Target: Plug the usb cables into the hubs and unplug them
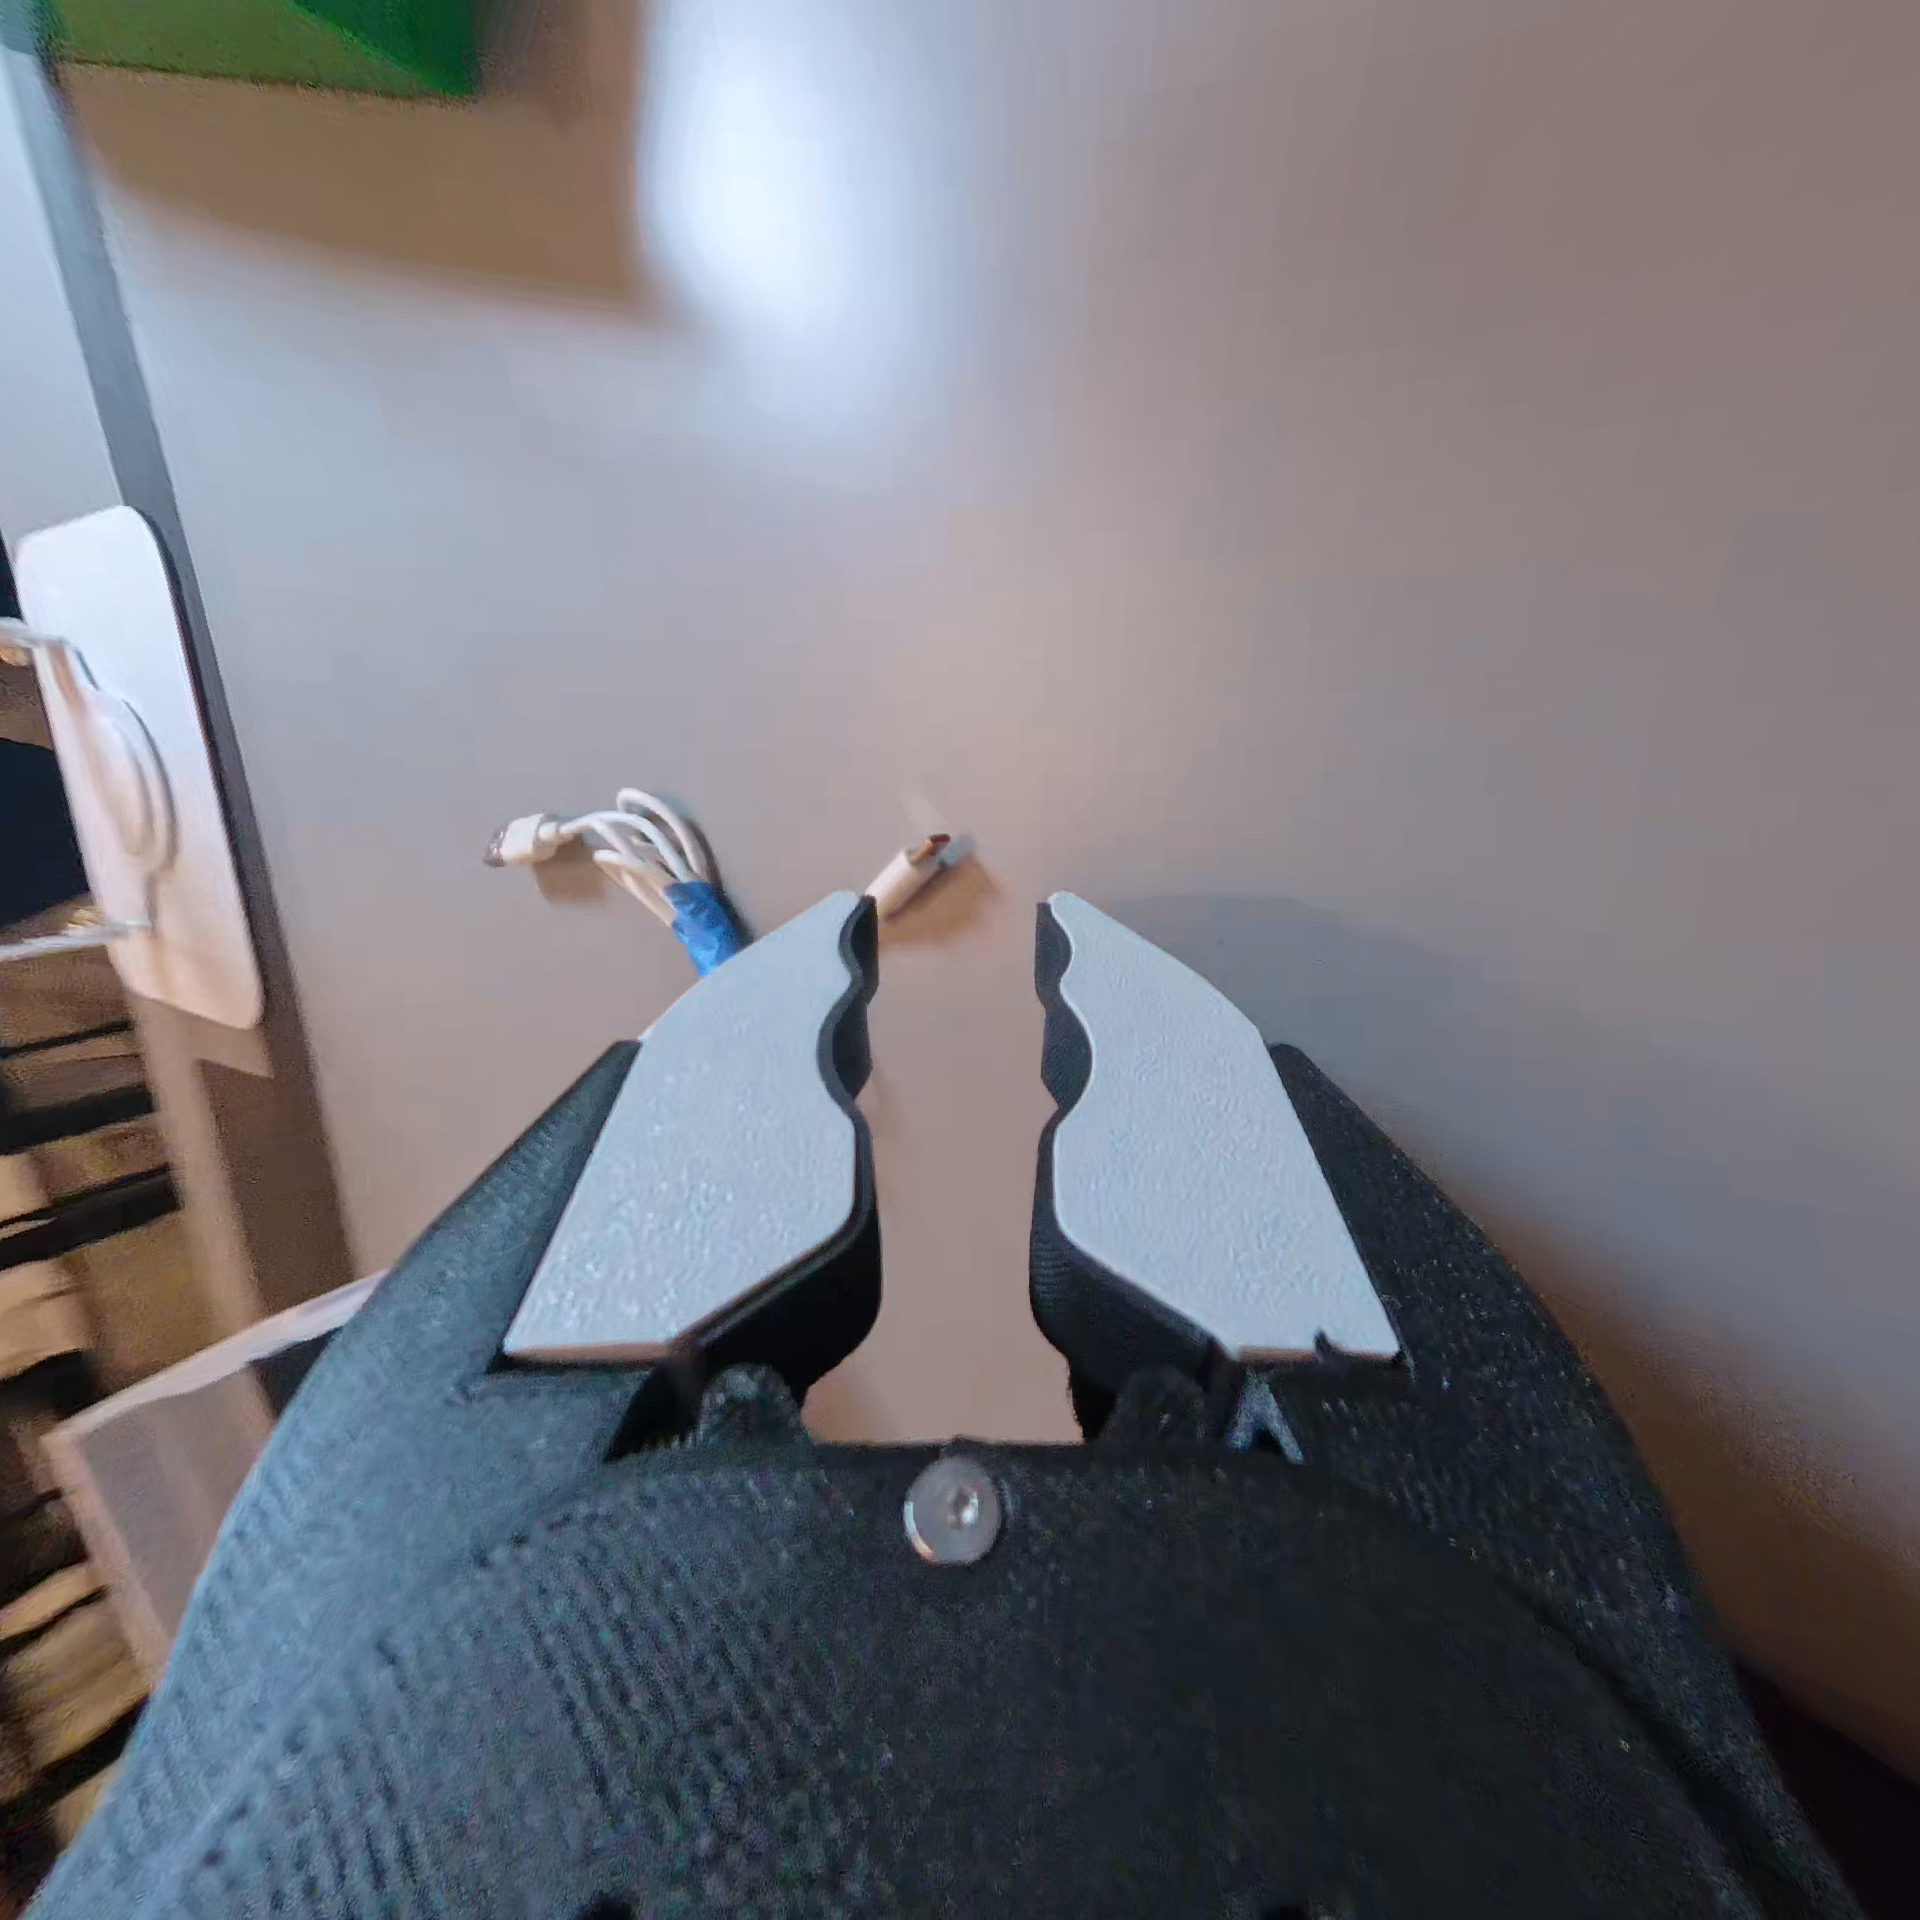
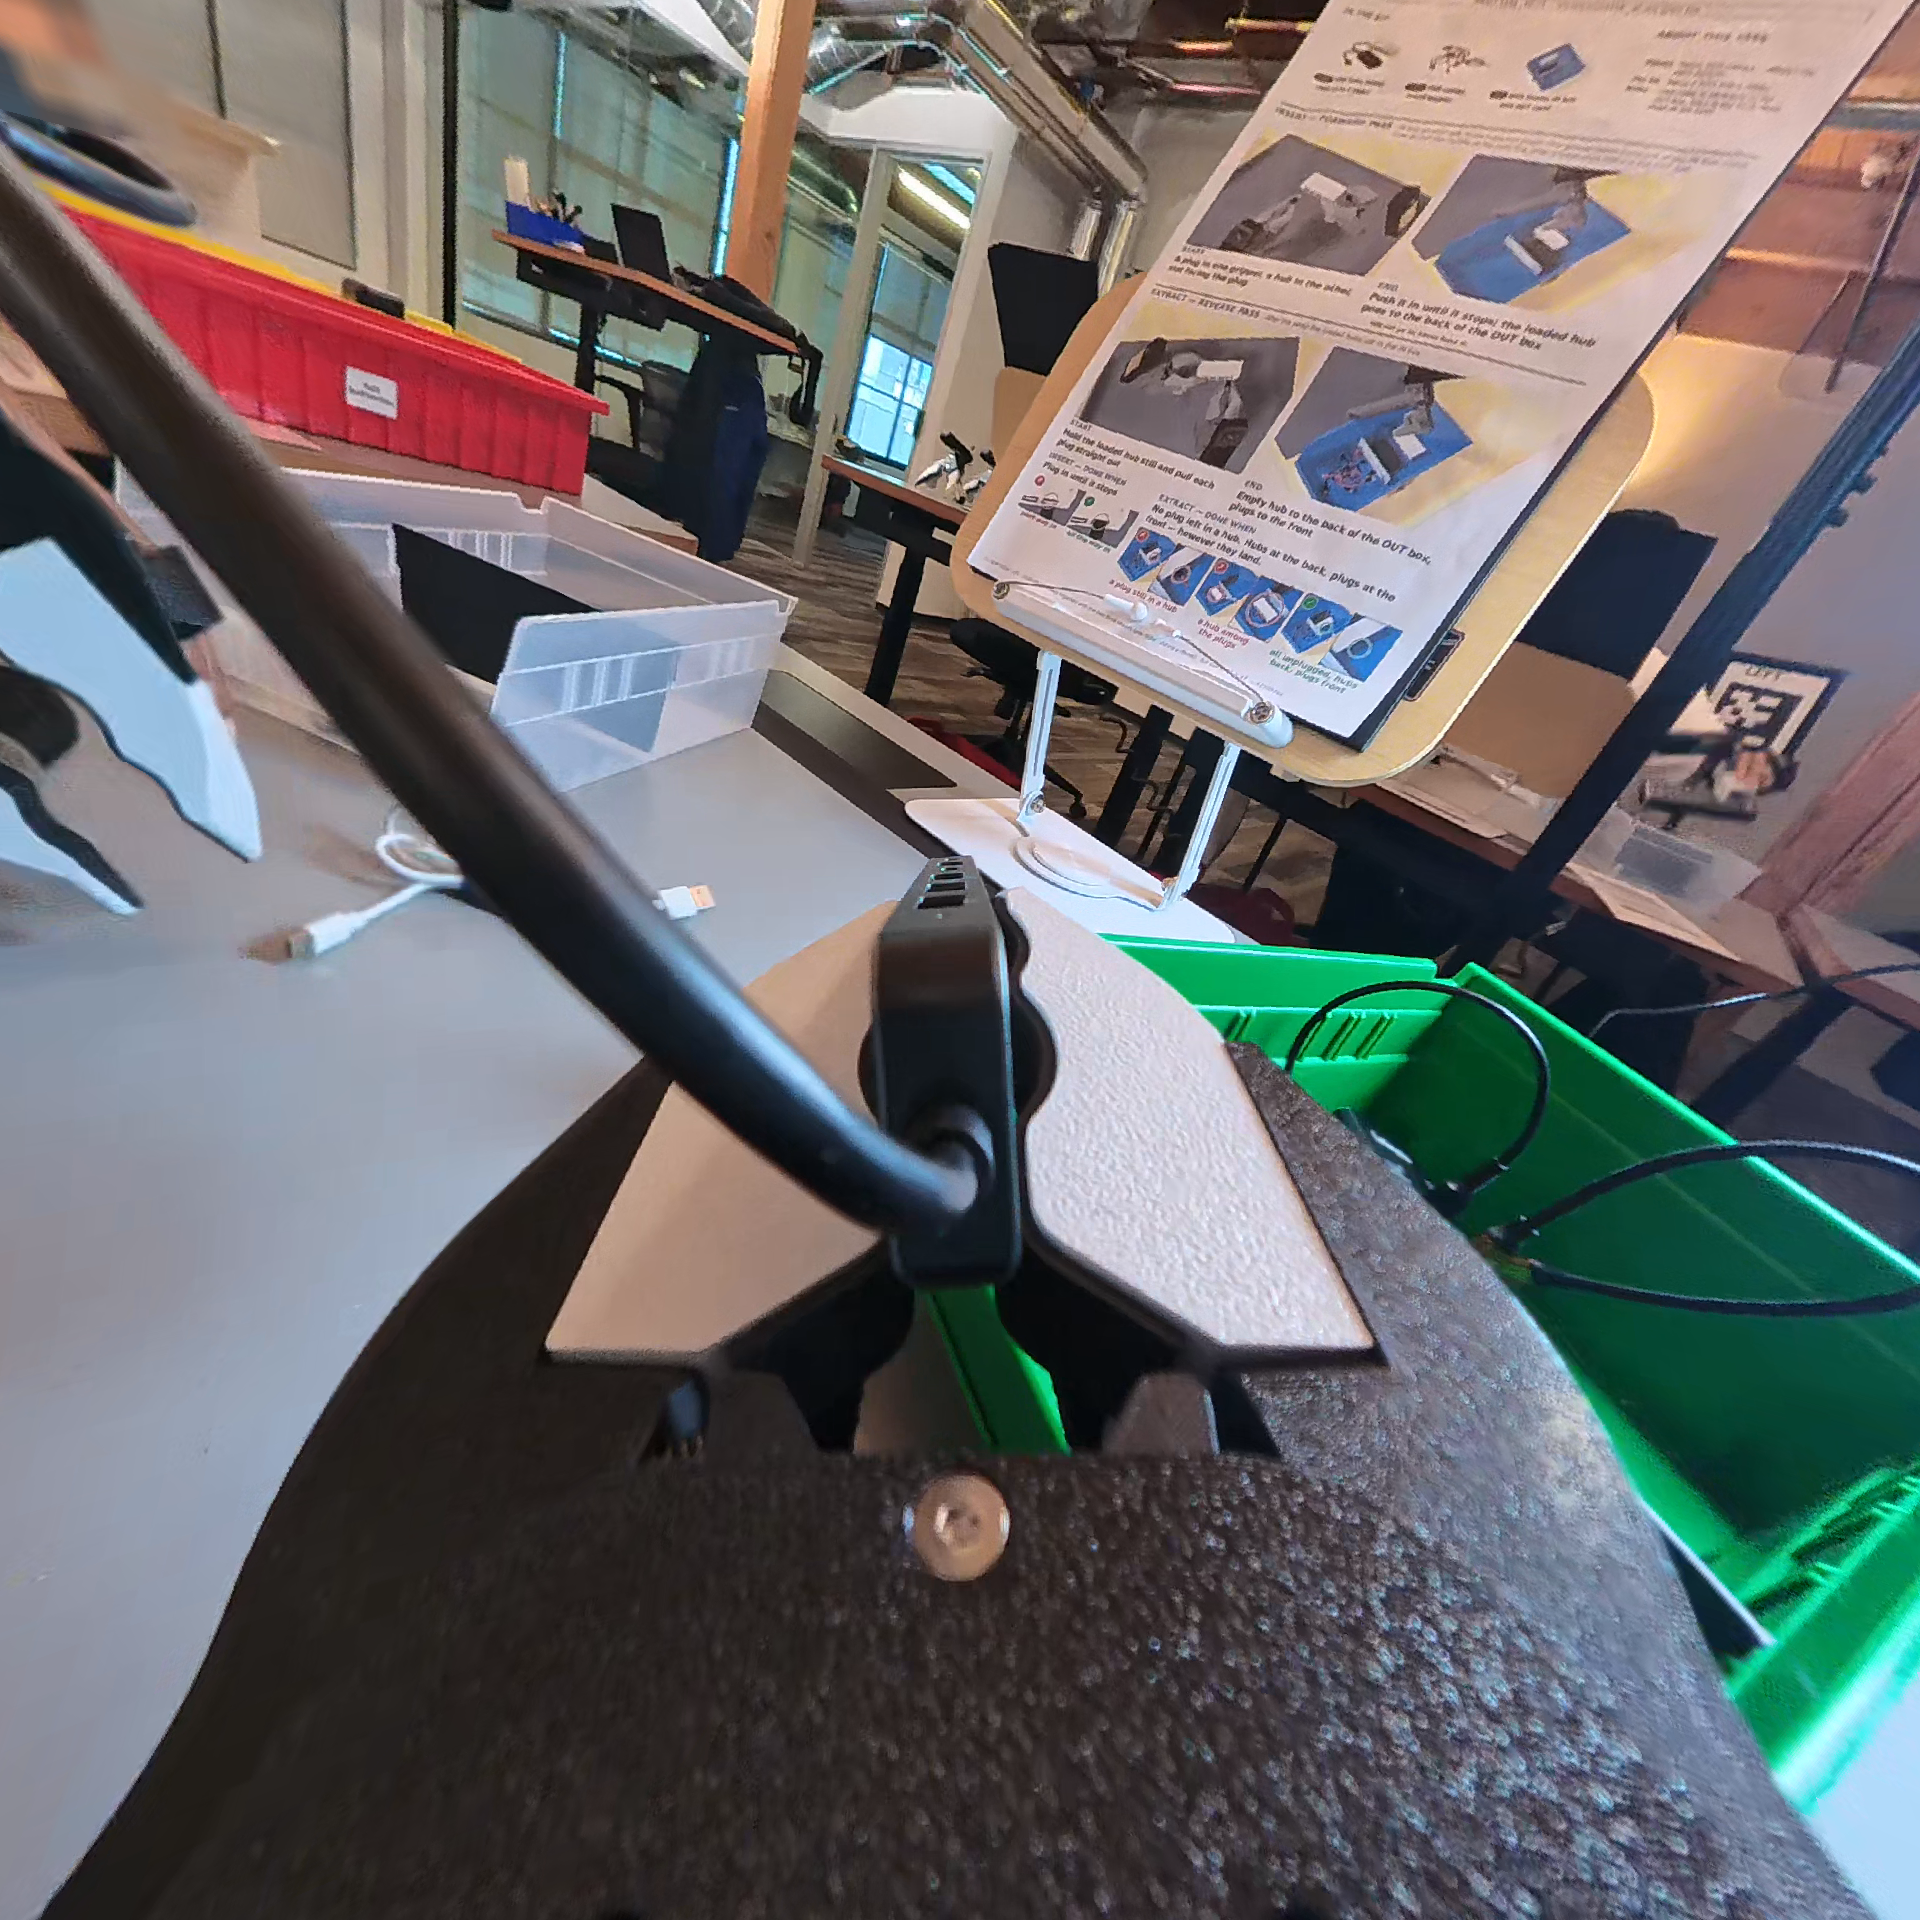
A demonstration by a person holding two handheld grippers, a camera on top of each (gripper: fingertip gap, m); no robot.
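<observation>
Open table [image 1: 1351, 623]: bare ahead of white cable [image 1: 644, 842]
Right edge: green bin [image 2: 1662, 1299]
Far edge: clear tray [image 2: 644, 644], document stand [image 2: 1091, 862]

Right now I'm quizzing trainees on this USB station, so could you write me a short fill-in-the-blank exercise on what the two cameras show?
1. The right tongs are shut on a black ____ with a thick black cord.
2. The left tongs are ____ and hold nothing.
3. The white USB cable on the grey table is bundled with ____ tape.
4. Beside the right tongs sits a ____ bin with black cords inside.

Missing words: hub; open; blue; green
</observation>
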